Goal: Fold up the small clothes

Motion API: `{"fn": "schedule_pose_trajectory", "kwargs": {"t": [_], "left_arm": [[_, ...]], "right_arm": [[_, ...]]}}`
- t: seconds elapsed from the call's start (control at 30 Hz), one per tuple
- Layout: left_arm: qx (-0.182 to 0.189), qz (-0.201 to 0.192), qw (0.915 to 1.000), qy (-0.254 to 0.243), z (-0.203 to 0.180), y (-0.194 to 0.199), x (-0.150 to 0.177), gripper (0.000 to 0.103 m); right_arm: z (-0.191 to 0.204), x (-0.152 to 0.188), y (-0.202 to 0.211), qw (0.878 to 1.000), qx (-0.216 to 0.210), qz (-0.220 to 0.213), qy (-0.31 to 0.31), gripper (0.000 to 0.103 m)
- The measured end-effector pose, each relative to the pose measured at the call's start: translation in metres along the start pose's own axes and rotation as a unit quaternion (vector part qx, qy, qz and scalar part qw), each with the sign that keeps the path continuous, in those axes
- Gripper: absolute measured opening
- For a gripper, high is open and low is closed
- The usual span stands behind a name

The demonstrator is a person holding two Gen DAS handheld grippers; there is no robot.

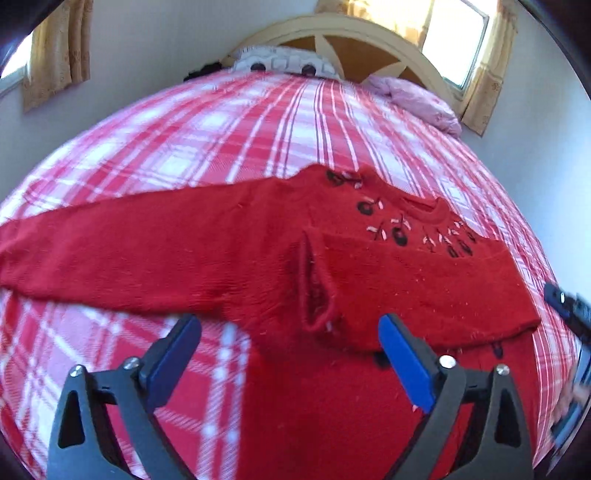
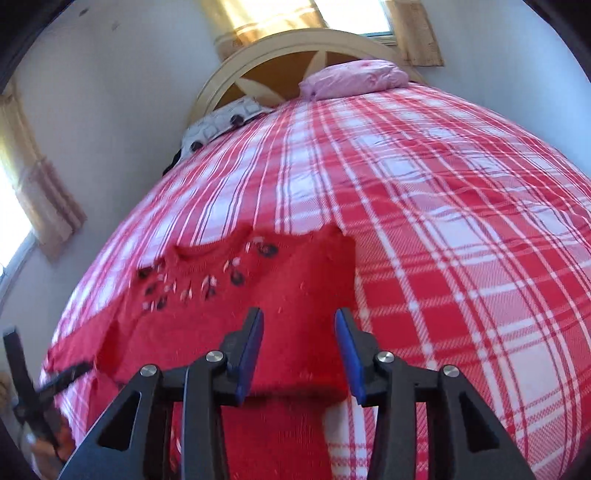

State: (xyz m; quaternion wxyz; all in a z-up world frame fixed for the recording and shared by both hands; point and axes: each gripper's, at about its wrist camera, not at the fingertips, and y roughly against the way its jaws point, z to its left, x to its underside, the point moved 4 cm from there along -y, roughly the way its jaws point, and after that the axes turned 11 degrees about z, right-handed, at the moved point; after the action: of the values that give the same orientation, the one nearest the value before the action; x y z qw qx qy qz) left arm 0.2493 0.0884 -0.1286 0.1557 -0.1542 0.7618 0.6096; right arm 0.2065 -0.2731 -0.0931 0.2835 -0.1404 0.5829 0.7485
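Observation:
A small red knit sweater (image 1: pixel 258 251) with dark and pink embroidery near the neckline lies on a red and white plaid bedspread (image 1: pixel 221 122). One sleeve stretches out to the left; the other is folded in across the body. My left gripper (image 1: pixel 290 332) is open and empty, just above the sweater's near edge. In the right wrist view the sweater (image 2: pixel 288 288) shows its folded right side. My right gripper (image 2: pixel 299 332) is open and empty over that folded part. The right gripper also shows at the right edge of the left wrist view (image 1: pixel 569 314).
A pink pillow (image 2: pixel 351 79) and a grey patterned pillow (image 2: pixel 218 122) lie at the head of the bed by a cream arched headboard (image 1: pixel 332 33). Curtained windows (image 1: pixel 454 40) are behind. Plaid bedspread extends to the right (image 2: pixel 461 240).

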Motion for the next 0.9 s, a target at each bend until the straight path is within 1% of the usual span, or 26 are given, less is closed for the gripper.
{"fn": "schedule_pose_trajectory", "kwargs": {"t": [0.07, 0.13, 0.2, 0.23, 0.3, 0.4, 0.43, 0.47, 0.5, 0.53, 0.6, 0.63, 0.67, 0.7, 0.73, 0.8, 0.83, 0.9], "left_arm": [[0.019, 0.021, 0.9995, 0.012, -0.003, -0.014, 0.0, 0.09], [0.02, 0.034, 0.999, 0.022, -0.004, -0.022, 0.002, 0.088], [0.01, 0.019, 0.9996, 0.018, -0.006, -0.022, 0.003, 0.088], [0.011, 0.019, 0.9996, 0.017, -0.007, -0.021, 0.003, 0.088], [0.021, 0.019, 0.9994, 0.02, -0.007, -0.019, 0.001, 0.088], [0.034, 0.009, 0.999, 0.028, -0.006, -0.019, -0.005, 0.087], [0.034, 0.006, 0.9989, 0.03, -0.006, -0.019, -0.007, 0.082], [0.029, -0.001, 0.9991, 0.031, -0.009, -0.019, -0.01, 0.073], [0.03, -0.004, 0.9991, 0.029, -0.011, -0.019, -0.012, 0.066], [0.03, -0.003, 0.9992, 0.028, -0.012, -0.02, -0.014, 0.055], [0.008, 0.0, 0.9996, 0.028, -0.013, -0.024, -0.018, 0.043], [-0.005, 0.002, 0.9997, 0.025, -0.012, -0.027, -0.021, 0.03], [-0.012, 0.002, 0.9996, 0.024, -0.011, -0.029, -0.024, 0.023], [-0.011, 0.002, 0.9997, 0.023, -0.009, -0.028, -0.026, 0.022], [-0.003, -0.002, 0.9998, 0.021, -0.008, -0.025, -0.031, 0.018], [0.004, -0.016, 0.9998, 0.013, -0.007, -0.016, -0.037, 0.016], [0.003, -0.033, 0.9994, 0.004, -0.007, -0.009, -0.041, 0.007], [-0.006, -0.068, 0.9976, -0.006, -0.004, 0.004, -0.048, 0.006]], "right_arm": [[0.009, 0.009, -0.006, 1.0, 0.003, 0.003, 0.022, 0.042], [0.018, 0.019, -0.02, 0.999, 0.004, 0.017, 0.035, 0.042], [0.02, 0.027, -0.036, 0.999, 0.004, 0.029, 0.041, 0.042], [0.021, 0.029, -0.039, 0.999, 0.013, 0.027, 0.046, 0.042], [0.02, 0.029, -0.04, 0.999, 0.014, 0.021, 0.045, 0.042], [0.013, 0.03, -0.039, 0.999, -0.003, 0.016, 0.03, 0.042], [0.012, 0.031, -0.039, 1.0, -0.007, 0.015, 0.025, 0.042], [0.011, 0.031, -0.038, 1.0, -0.009, 0.015, 0.023, 0.042], [0.011, 0.03, -0.038, 1.0, -0.011, 0.014, 0.022, 0.042], [0.011, 0.031, -0.039, 1.0, -0.01, 0.014, 0.022, 0.042], [0.013, 0.031, -0.039, 1.0, -0.005, 0.013, 0.025, 0.042], [0.013, 0.031, -0.039, 1.0, -0.003, 0.013, 0.026, 0.042], [0.013, 0.031, -0.039, 1.0, -0.002, 0.012, 0.026, 0.042], [0.013, 0.031, -0.039, 1.0, -0.002, 0.012, 0.026, 0.042], [0.013, 0.031, -0.038, 1.0, -0.003, 0.01, 0.024, 0.042], [0.012, 0.031, -0.035, 1.0, -0.007, 0.003, 0.023, 0.042], [0.012, 0.031, -0.03, 1.0, -0.013, -0.006, 0.022, 0.042], [0.011, 0.031, -0.01, 0.998, -0.034, -0.043, 0.016, 0.042]]}}
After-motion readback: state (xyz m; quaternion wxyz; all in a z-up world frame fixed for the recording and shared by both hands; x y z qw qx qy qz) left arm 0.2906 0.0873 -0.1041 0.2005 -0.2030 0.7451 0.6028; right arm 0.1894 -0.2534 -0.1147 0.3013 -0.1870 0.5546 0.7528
